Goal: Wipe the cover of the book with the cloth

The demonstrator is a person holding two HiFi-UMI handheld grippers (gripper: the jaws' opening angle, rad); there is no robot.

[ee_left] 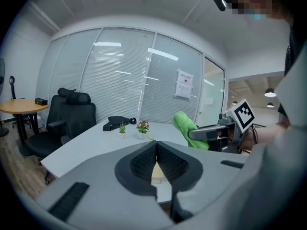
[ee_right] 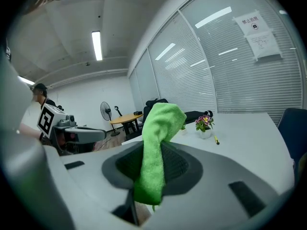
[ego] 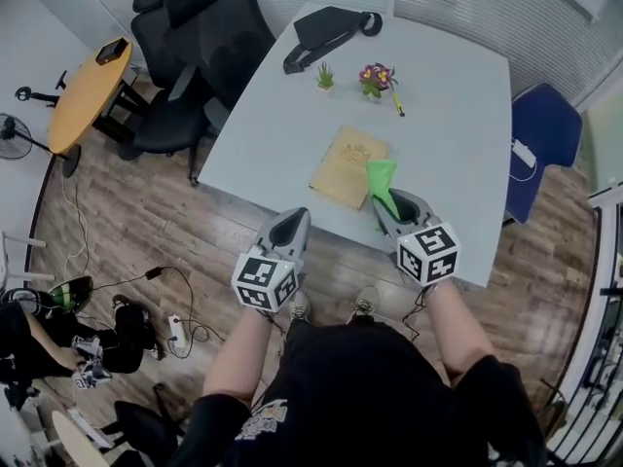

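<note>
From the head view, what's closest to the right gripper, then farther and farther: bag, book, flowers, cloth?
1. Cloth, held in the right gripper.
2. Book, just ahead.
3. Flowers, mid-table.
4. Bag, far edge.

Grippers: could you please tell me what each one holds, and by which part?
The right gripper pinches the green cloth near one end; the left gripper is shut on nothing.

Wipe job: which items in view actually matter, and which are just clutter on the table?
Job:
- tan flat book
- bright green cloth, clamped in the right gripper
- left gripper, shut and empty

Clutter:
- black bag
- small green potted plant
- potted pink flowers
- yellow pen
</note>
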